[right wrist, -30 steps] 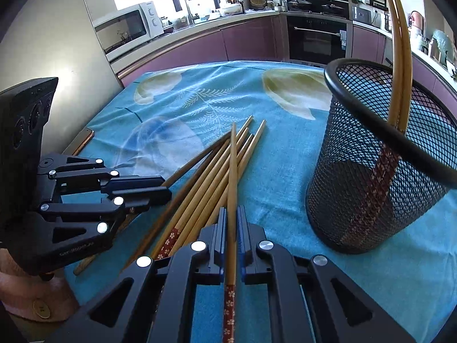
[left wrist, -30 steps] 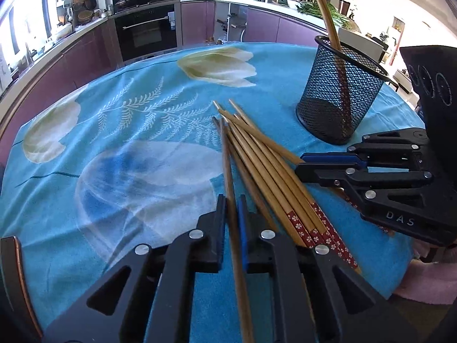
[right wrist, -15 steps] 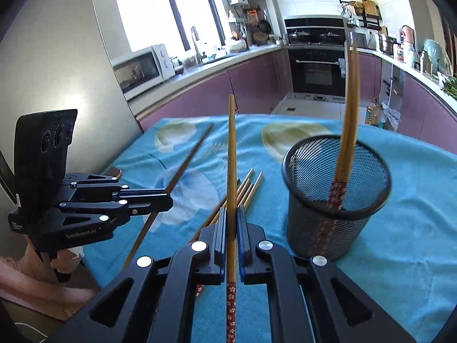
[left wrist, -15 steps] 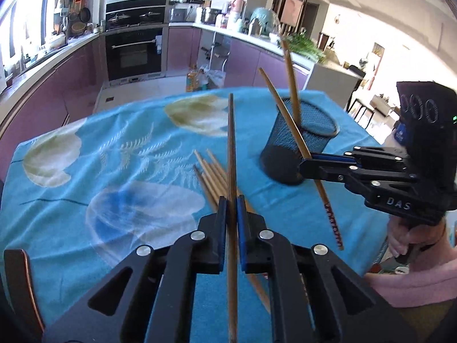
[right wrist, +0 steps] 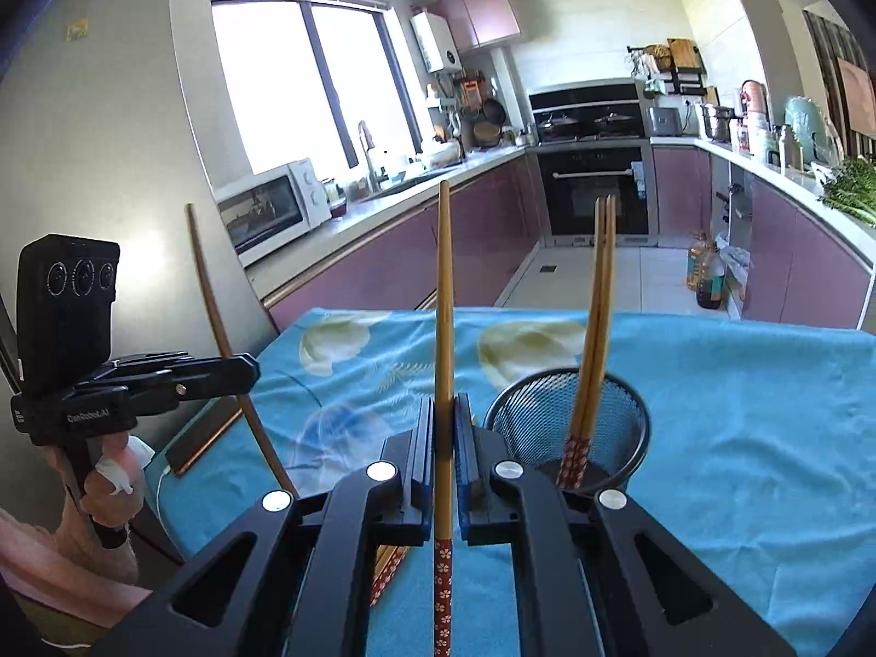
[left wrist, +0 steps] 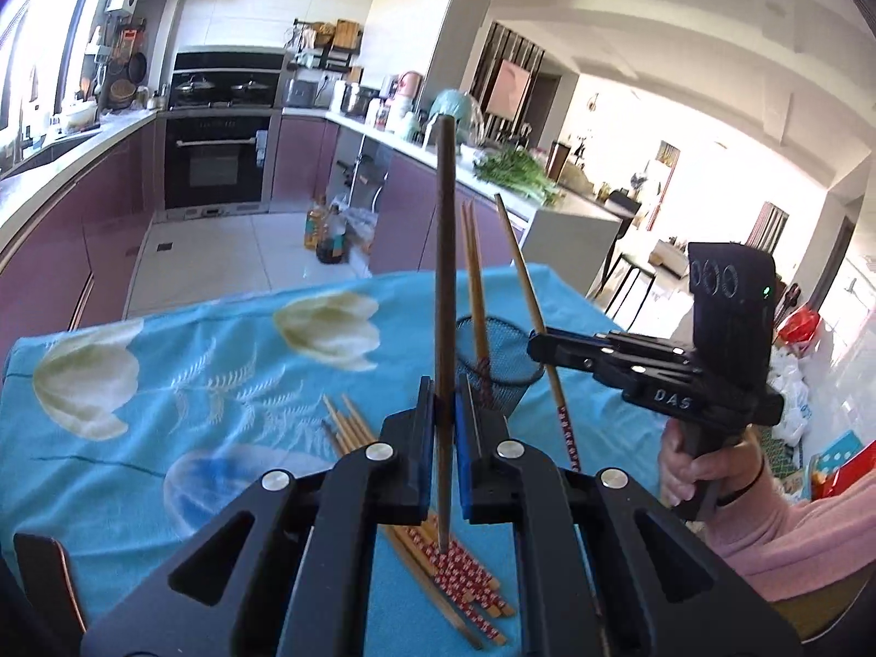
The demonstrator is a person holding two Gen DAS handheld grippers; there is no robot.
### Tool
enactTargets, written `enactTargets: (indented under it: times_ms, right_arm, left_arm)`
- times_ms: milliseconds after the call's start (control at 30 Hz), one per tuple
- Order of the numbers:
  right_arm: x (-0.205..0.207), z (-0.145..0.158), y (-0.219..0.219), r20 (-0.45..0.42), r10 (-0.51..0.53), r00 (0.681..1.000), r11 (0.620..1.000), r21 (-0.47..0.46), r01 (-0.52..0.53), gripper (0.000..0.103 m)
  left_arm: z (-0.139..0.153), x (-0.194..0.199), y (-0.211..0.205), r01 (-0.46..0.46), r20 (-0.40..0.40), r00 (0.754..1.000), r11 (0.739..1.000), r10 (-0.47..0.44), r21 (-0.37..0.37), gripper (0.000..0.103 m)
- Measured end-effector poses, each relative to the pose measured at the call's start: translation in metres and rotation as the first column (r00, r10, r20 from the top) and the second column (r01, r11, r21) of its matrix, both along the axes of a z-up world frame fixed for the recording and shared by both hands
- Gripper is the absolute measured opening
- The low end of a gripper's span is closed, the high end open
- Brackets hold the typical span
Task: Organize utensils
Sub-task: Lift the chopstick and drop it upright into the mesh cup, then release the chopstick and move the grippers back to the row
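Gripping a single dark chopstick (left wrist: 444,252) upright at frame centre, the left gripper (left wrist: 442,416) filled the lower part of the left wrist view, jaws closed on the shaft. Loose chopsticks (left wrist: 438,536) lay on the blue tablecloth (left wrist: 164,394) below it. The mesh cup (left wrist: 501,367) stood right of centre with two chopsticks (left wrist: 475,284) inside. At right, the right gripper (left wrist: 539,340) clamped a slanted chopstick.

In the right wrist view, the right gripper (right wrist: 444,427) was closed on a light chopstick (right wrist: 444,328) at frame centre. The mesh cup (right wrist: 618,410) sat lower right of centre. At left, the left gripper (right wrist: 246,369) clamped a dark chopstick (right wrist: 211,295).
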State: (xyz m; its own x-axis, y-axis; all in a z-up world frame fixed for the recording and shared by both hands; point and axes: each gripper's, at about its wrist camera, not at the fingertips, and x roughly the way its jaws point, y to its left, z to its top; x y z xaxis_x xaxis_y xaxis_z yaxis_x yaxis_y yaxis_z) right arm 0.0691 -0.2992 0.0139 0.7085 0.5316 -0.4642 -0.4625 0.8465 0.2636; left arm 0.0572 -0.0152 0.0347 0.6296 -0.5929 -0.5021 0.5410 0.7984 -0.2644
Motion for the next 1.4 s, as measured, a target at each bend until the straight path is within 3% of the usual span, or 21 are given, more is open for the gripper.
enactTargets:
  times_ms: [367, 600, 767, 1033, 1400]
  right_arm:
    - [0.021, 0.032, -0.034, 0.134, -0.132, 0.982, 0.991, 0.057, 0.125, 0.006]
    - [0.044, 0.032, -0.043, 0.156, -0.195, 0.968, 0.979, 0.085, 0.183, 0.006]
    - [0.056, 0.017, -0.039, 0.144, -0.221, 0.964, 0.975, 0.061, 0.215, 0.006]
    - [0.061, -0.011, -0.032, 0.05, -0.203, 0.978, 0.979, -0.005, 0.203, 0.006]
    - [0.075, -0.031, -0.026, -0.126, -0.162, 0.979, 0.985, -0.087, 0.151, 0.009]
  left_arm:
    - [0.047, 0.03, -0.037, 0.045, 0.092, 0.995, 0.994, -0.036, -0.098, 0.007]
    - [0.06, 0.048, -0.066, 0.043, 0.142, 0.989, 0.995, -0.03, -0.088, 0.007]
    - [0.047, 0.062, -0.088, 0.035, 0.12, 0.992, 0.999, -0.03, -0.038, 0.007]
    - [0.004, 0.076, -0.117, 0.096, 0.001, 0.995, 0.993, -0.096, 0.074, 0.007]
    - [-0.032, 0.106, -0.124, 0.103, -0.082, 0.992, 0.988, -0.094, 0.118, 0.008]
